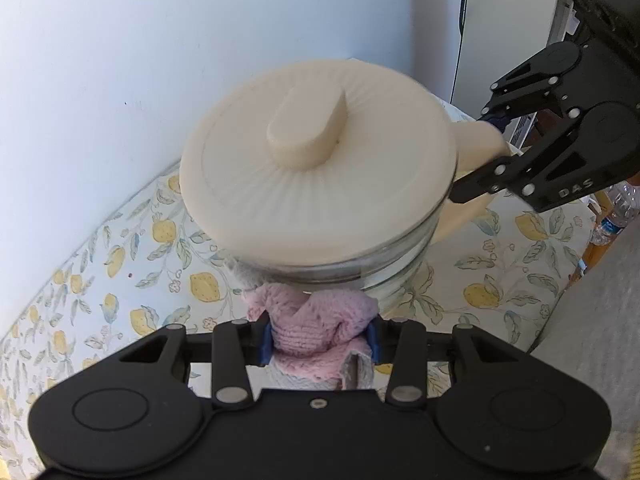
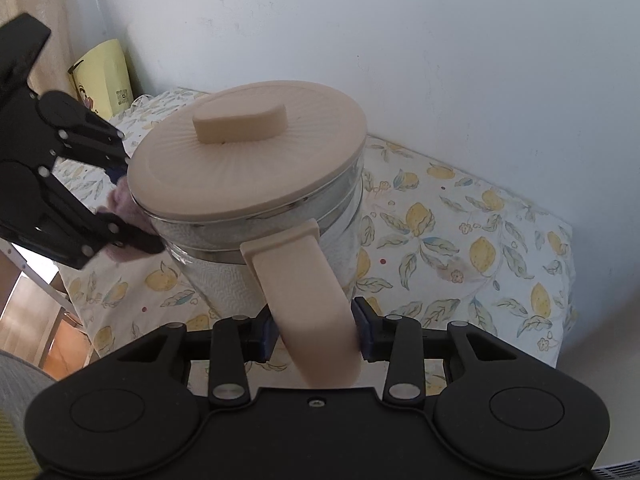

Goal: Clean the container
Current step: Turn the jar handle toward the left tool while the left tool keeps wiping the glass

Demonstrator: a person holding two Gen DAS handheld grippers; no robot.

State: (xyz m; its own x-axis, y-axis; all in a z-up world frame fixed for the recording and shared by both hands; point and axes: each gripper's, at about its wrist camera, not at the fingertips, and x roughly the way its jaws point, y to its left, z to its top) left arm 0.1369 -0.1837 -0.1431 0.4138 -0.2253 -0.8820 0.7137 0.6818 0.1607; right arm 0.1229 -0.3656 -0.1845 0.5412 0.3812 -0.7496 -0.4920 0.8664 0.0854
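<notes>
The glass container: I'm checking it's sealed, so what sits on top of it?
A cream lid with an oblong knob covers the glass container. Its inside is hidden by the lid.

A pale blue-white wall [image 2: 400,40] rises behind the table [image 2: 500,240], which wears a cloth printed with yellow lemons and green leaves, while a yellow box [image 2: 102,76] leans in the corner, a plastic water bottle [image 1: 616,216] stands beyond the table's edge, and orange-brown floor [image 2: 36,320] shows below in daylight.
</notes>
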